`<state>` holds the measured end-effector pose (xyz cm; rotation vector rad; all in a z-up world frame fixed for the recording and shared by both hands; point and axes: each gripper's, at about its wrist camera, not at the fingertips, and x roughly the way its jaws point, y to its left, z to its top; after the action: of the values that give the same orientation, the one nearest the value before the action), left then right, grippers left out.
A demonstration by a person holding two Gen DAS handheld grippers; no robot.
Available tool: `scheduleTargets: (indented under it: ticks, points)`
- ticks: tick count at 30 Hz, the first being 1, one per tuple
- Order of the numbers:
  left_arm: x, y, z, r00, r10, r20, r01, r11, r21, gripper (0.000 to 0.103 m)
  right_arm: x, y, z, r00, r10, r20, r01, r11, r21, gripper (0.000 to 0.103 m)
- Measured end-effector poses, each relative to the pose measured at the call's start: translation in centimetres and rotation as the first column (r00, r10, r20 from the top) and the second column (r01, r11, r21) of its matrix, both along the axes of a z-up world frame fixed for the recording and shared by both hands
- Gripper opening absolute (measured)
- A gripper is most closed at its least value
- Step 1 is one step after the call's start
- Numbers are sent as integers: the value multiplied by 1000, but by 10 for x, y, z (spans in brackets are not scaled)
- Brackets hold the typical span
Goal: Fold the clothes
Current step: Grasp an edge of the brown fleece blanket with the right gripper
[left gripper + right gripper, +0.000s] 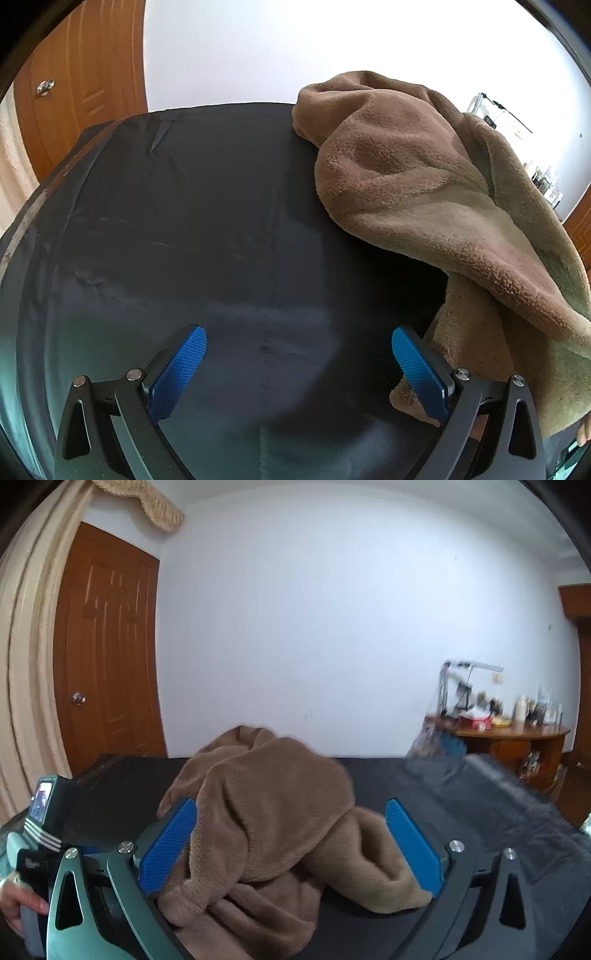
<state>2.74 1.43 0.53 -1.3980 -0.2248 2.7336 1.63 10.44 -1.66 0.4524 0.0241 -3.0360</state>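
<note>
A brown fleece garment (424, 192) lies crumpled in a heap on the black-covered tabletop (207, 229), bunched toward the right side as the left wrist camera sees it, one fold lifted and draping down toward the near right edge. No basket, bin or other container for the clothes appears in either view.

The left gripper (299, 365) hangs over bare black cover with its blue-padded fingers (181, 373) spread wide and nothing between them; the garment's lower edge lies just beside the right finger. The right gripper (288, 845) is likewise spread apart, grasping nothing, though the fleece heap sits in the gap between its fingers (168, 845) and a fold touches or nearly touches the left pad (contact is hard to judge from this angle).

Only the right wrist view shows a wooden side table (517, 738) against the white wall, crowded with bottles and small items too blurred to name, and a beige curtain (26, 664) beside the brown door (110, 646). It also catches the other gripper's body with a small lit screen (43, 797) and a hand (18, 904) at the lower left edge. The left wrist view alone shows the worn left rim of the tabletop and creases in the cover near the far corner.
</note>
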Motion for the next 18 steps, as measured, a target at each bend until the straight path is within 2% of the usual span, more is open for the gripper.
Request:
scheduleTargets:
  ticks: [1,6,7,11,15,16,17,18]
  points:
    - [3,0,1,1000,2,-2,-2,1000,-1,102,-8,27,-2,998,23,66,-23,1000,-9,103]
    - [11,6,2,1000,4,4,-4,1000,1,102,-20,99,5,987,77,137,-77,997,-10,103]
    - [13,7,2,1000,2,6,-2,1000,2,102,-33,113,1,985,85,150,-87,996,7,103]
    - [20,9,5,1000,-1,8,1,1000,1,102,-111,58,40,976,47,214,-91,976,199,103]
    - [29,10,8,1000,0,8,0,1000,1,102,-153,-4,35,956,15,292,-104,950,294,99]
    - [31,10,9,1000,0,8,0,1000,1,102,-165,-6,27,955,-4,296,-90,949,303,92]
    - [33,10,9,1000,0,8,0,1000,1,102,-145,2,19,954,1,301,-84,962,261,77]
    - [35,11,10,1000,0,8,0,1000,1,102,-139,8,15,950,1,314,-80,967,240,70]
